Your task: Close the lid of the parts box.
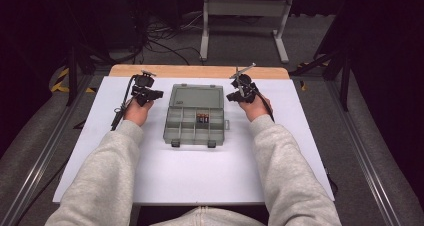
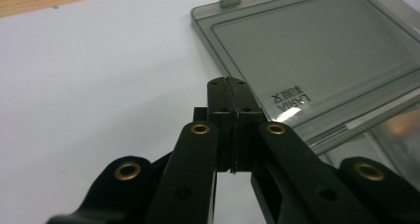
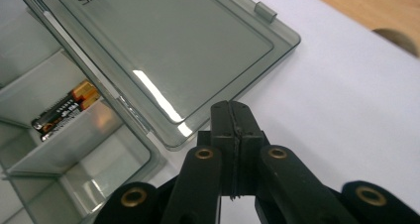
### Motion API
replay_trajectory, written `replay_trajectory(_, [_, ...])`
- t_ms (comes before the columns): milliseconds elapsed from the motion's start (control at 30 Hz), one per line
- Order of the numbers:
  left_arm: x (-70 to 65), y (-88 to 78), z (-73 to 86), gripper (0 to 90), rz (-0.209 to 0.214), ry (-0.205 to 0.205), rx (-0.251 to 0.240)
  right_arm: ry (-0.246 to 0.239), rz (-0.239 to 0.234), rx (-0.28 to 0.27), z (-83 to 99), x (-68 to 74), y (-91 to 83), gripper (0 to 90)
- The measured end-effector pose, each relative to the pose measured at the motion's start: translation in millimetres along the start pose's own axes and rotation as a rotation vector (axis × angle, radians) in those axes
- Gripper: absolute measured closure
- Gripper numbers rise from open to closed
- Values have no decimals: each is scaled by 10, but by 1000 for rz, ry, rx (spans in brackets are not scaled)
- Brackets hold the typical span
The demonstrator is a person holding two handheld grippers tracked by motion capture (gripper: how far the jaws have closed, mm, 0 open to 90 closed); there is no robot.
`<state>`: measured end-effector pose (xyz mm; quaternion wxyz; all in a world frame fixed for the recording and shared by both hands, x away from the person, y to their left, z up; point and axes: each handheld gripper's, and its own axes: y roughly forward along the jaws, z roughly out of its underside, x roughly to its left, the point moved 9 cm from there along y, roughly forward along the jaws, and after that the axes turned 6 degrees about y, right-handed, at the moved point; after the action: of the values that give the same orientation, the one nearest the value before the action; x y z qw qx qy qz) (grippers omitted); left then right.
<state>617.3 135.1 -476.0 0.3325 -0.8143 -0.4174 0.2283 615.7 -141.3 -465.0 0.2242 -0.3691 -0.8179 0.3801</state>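
Batteries (image 3: 63,111) lie in one little room of my grey see-through box (image 1: 194,126), and that is where I find words to read. They are black with orange ends, and they have small white letters on the side, too tiny and blurry for me to read. They lie in the back row of little rooms, close to the hinge, touching each other.

The box sits in the middle of the white table top (image 1: 200,176), between my two hands. Its lid (image 1: 196,96) is open and lies flat on the table behind the little rooms. The lid has raised letters near the hinge. In the left gripper view they are upside down, and I can make out what looks like "LAMA", with a smaller line of marks beside it that I cannot read. A little clasp tab (image 3: 264,11) sticks up on the far edge of the lid.

My left tongs (image 1: 151,94) are squeezed all the way closed with nothing in them. Their tips hover just beside the left edge of the lid. My right tongs (image 1: 231,96) are squeezed closed too, with nothing in them, just beside the right edge of the lid near the hinge.

Wood (image 1: 200,71) shows at the far edge of the table.
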Motion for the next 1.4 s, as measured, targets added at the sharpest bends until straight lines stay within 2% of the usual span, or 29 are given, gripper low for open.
replay_trajectory(33, [-16,10,8,893,-1,13,6,11,-10,2,7,4,8,900])
replay_trajectory(133, [-23,33,24,893,-10,26,19,-2,3,10,20,9,25,900])
replay_trajectory(200, [-9,79,45,893,-9,7,32,0,5,14,28,-2,46,900])
replay_trajectory(367, [-16,127,81,893,-7,14,57,3,4,26,53,-9,88,900])
replay_trajectory(467, [1,165,111,893,4,-14,61,3,2,37,78,-9,126,900])
replay_trajectory(567, [12,202,127,893,3,-20,65,4,5,48,106,-16,161,900])
replay_trajectory(767, [8,237,149,893,2,-7,82,11,2,60,165,-39,211,900])
replay_trajectory(833, [6,254,151,893,11,-28,77,16,-1,61,179,-45,223,900])
replay_trajectory(1067, [-1,304,165,893,3,-8,91,17,-6,73,207,-35,270,900])
replay_trajectory(1200, [13,331,196,893,2,-20,105,16,-6,80,216,-35,291,900])
replay_trajectory(1400, [17,356,219,893,-2,-17,120,18,-5,91,241,-46,312,900])
